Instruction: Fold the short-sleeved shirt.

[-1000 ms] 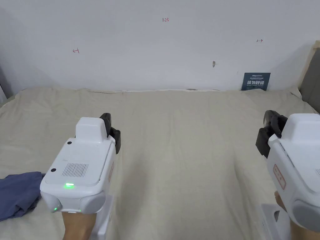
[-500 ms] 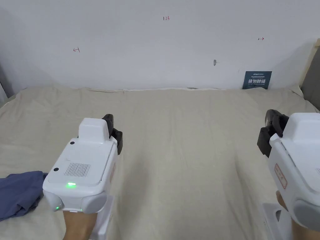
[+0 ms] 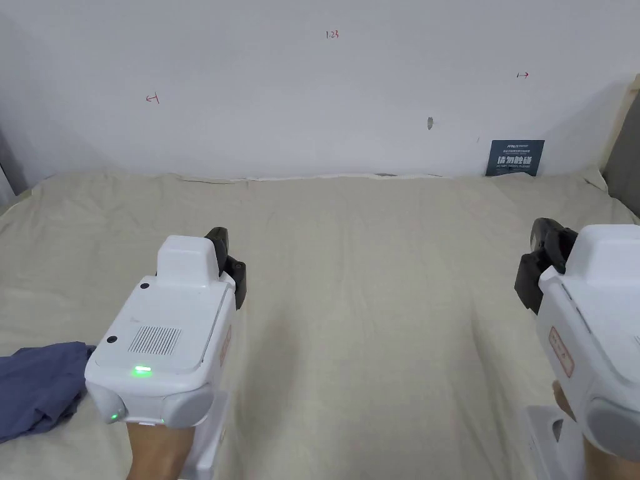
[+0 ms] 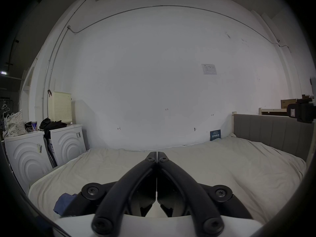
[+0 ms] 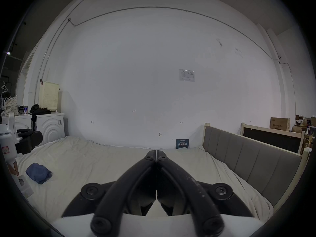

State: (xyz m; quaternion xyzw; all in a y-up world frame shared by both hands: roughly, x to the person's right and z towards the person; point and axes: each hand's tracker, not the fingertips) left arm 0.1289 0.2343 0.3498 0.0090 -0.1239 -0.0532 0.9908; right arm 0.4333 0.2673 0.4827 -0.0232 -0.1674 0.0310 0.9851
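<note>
A crumpled blue shirt (image 3: 34,390) lies bunched on the beige bed sheet (image 3: 375,300) at the near left edge; it also shows in the right gripper view (image 5: 38,172) and, partly hidden by the jaws, in the left gripper view (image 4: 64,201). My left gripper (image 3: 228,265) hovers over the sheet just right of the shirt, jaws pressed together with nothing between them (image 4: 156,155). My right gripper (image 3: 540,269) is held far to the right above the bed, also shut and empty (image 5: 156,153).
The bed runs up to a white wall (image 3: 312,94). A grey padded headboard (image 5: 248,157) bounds its right side. White washing machines (image 4: 42,151) with bags and a basket on top stand past the left edge. A small blue sign (image 3: 514,156) leans against the wall.
The head camera tilted slightly, shifting the picture a little. Both grippers stay nearly still and shut; the shirt has not moved.
</note>
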